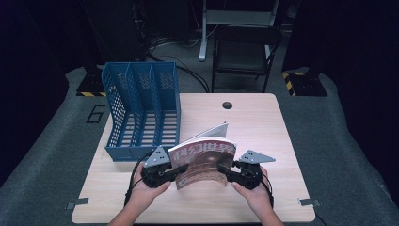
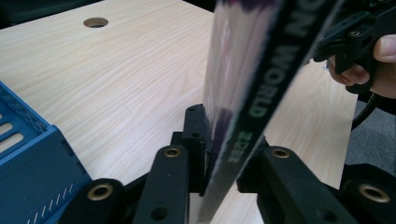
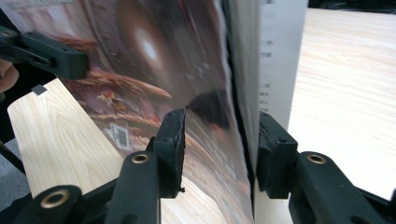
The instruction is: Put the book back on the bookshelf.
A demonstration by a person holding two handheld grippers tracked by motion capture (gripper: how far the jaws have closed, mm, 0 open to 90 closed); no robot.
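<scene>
Two tools hold one magazine (image 1: 203,162) upright above the near half of the desk (image 1: 263,127), just in front of the blue file rack (image 1: 141,110). The left tool (image 1: 176,173) clamps the spine edge: in the left gripper view its pads (image 2: 196,135) press on both faces of the magazine (image 2: 252,93), whose spine lettering runs up between them. The right tool (image 1: 225,170) stands at the opposite, page-edge side. In the right gripper view its jaws straddle the magazine (image 3: 154,60) but are parted; the left pad (image 3: 173,135) stands off the cover with a visible gap, and whether the right pad (image 3: 273,149) touches the back pages cannot be told. The right tool is thus read as released, or nearly so, and the left tool carries the weight. A back cover or loose sheet fans out behind the magazine in the high view.

Step in hand, as judged: a handover of the grip to the left tool, in preparation for filing the magazine in the rack, whose three compartments look empty from above.

Next move, as judged: withdraw the right tool clear of the page edge without dragging the cover, then swing the magazine spine-first towards a compartment. The fanned pages could catch on a divider; the single grip near the spine leaves the free edge liable to droop.
</scene>
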